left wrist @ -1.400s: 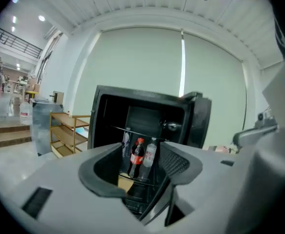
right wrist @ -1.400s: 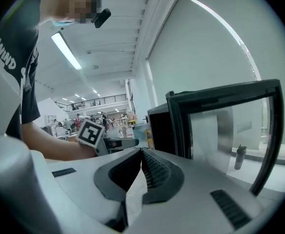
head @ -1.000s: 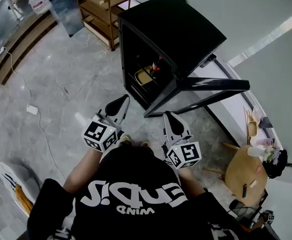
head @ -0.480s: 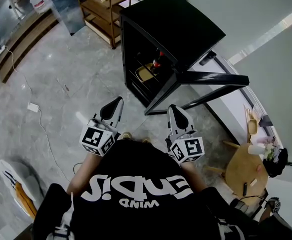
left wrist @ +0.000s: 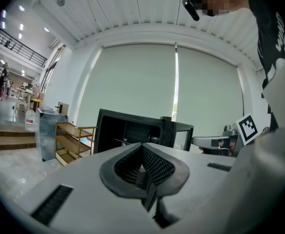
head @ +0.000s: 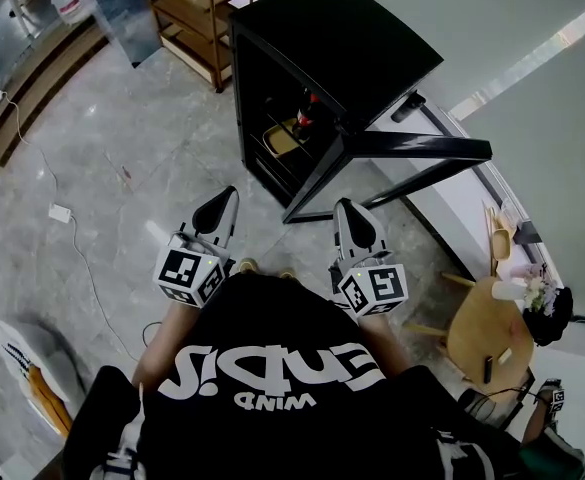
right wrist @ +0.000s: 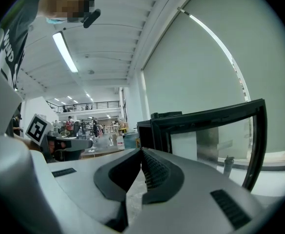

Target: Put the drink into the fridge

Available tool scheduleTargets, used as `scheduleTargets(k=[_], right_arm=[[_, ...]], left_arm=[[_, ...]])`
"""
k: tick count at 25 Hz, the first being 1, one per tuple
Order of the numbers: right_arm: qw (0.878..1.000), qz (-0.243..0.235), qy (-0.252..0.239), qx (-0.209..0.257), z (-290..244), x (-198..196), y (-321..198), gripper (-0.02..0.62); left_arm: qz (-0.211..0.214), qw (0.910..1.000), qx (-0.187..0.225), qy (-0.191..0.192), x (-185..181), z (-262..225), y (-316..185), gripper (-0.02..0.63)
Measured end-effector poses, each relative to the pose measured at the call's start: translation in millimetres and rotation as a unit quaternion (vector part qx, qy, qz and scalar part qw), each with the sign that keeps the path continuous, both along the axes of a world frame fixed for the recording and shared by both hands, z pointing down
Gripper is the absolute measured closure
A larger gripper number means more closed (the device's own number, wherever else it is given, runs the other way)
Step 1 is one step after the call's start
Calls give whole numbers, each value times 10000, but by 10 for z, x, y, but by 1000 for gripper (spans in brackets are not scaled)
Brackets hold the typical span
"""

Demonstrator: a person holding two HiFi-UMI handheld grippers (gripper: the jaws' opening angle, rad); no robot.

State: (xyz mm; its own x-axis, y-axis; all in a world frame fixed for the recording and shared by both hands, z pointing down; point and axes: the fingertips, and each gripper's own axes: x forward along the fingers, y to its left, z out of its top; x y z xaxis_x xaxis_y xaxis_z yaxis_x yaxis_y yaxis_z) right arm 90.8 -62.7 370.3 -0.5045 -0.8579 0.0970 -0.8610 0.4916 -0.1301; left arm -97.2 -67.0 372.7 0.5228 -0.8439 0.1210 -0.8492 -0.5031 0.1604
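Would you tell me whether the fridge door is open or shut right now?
Open: the door stands swung out from the fridge, and a bottle shows inside.

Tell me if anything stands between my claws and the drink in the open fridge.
Nothing visible. The drink stands inside the fridge, door swung wide; only bare floor separates it from the left claw and right claw, both shut.

One fridge (head: 344,40), one drink (head: 307,114), two tools (head: 222,206) (head: 349,216).
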Motion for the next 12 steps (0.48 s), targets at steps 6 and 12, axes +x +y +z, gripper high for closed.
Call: scheduleTargets(k=[6,12], right_arm=[[10000,-9,-2,21,-18,53,-8,571],[10000,-3,29,4,-4,104,20,571]], left_arm=[[-17,10000,-45,35,48,35,17,598],[-75,9999,-72,118,79,53,41,597]])
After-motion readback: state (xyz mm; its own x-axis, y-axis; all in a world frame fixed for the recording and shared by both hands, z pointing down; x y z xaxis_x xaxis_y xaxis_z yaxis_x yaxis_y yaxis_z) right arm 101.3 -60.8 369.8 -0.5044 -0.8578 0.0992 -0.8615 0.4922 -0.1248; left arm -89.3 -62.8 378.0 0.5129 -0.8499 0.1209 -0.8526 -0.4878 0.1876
